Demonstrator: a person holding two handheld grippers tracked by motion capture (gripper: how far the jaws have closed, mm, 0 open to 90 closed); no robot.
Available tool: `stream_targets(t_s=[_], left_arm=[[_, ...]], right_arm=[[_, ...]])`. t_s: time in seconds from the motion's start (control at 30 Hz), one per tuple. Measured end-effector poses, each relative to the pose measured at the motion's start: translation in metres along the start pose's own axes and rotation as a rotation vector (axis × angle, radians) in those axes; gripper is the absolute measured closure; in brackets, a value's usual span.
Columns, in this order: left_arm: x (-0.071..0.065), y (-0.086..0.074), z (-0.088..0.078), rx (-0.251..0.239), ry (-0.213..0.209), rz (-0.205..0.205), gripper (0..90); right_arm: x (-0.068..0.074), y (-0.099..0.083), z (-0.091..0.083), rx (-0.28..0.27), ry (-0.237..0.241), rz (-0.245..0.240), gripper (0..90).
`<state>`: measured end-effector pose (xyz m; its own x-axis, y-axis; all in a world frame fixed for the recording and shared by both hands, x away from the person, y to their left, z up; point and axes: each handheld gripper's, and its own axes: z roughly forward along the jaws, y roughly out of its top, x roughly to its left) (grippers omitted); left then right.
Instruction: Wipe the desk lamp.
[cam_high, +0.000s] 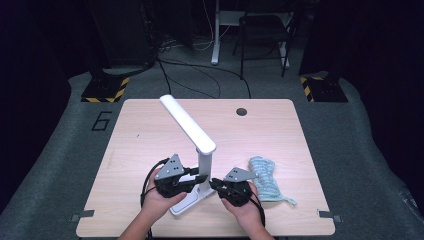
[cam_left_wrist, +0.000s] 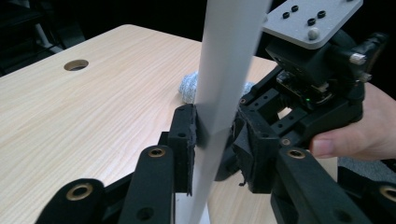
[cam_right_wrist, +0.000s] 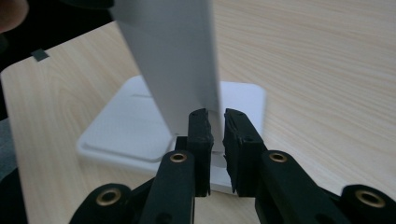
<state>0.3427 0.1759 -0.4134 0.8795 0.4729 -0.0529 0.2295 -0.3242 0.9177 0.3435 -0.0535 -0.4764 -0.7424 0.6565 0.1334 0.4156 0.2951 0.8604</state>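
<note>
Left hand-held gripper (cam_high: 199, 178) sits at the near-left part of the tabletop (cam_high: 150, 130), held by the person's left hand (cam_high: 162, 197). In the left gripper view its black pads (cam_left_wrist: 187, 140) pinch the white upright post of the desk lamp (cam_high: 200, 170) from both sides, pressing on it. The lamp's flat square base (cam_right_wrist: 121, 130) rests on the tabletop near the front edge; its long head (cam_high: 186, 122) slants up and back to the left. Right hand-held gripper (cam_high: 216, 184) comes in from the lamp's right, held by the right hand (cam_high: 245, 205); its jaws are nearly together, clamped on the thin edge of the same post just above the base. A light blue cloth (cam_high: 265, 182) lies just right of the right hand, on the tabletop.
</note>
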Motion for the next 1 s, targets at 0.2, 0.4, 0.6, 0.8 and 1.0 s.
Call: stream_targets(t_s=[0.2,0.4,0.6,0.8,1.0], left_arm=[[0.000,0.001,0.003,0.001,0.018,0.017,69.6],[0.002,0.001,0.006,-0.009,0.033,0.015,69.7],[0.003,0.001,0.006,-0.021,0.054,-0.008,64.4],[0.010,-0.005,-0.001,-0.013,0.064,-0.036,51.5],[0.013,-0.009,-0.005,-0.020,0.066,-0.055,46.7]], right_arm=[[-0.002,0.001,0.000,-0.022,0.015,0.015,74.8],[0.004,0.001,-0.002,-0.029,0.046,0.011,61.0],[0.013,0.008,0.008,-0.020,-0.005,-0.053,47.8],[0.007,0.014,0.014,-0.012,0.016,-0.070,47.8],[0.007,0.019,0.016,-0.029,0.015,-0.089,45.7]])
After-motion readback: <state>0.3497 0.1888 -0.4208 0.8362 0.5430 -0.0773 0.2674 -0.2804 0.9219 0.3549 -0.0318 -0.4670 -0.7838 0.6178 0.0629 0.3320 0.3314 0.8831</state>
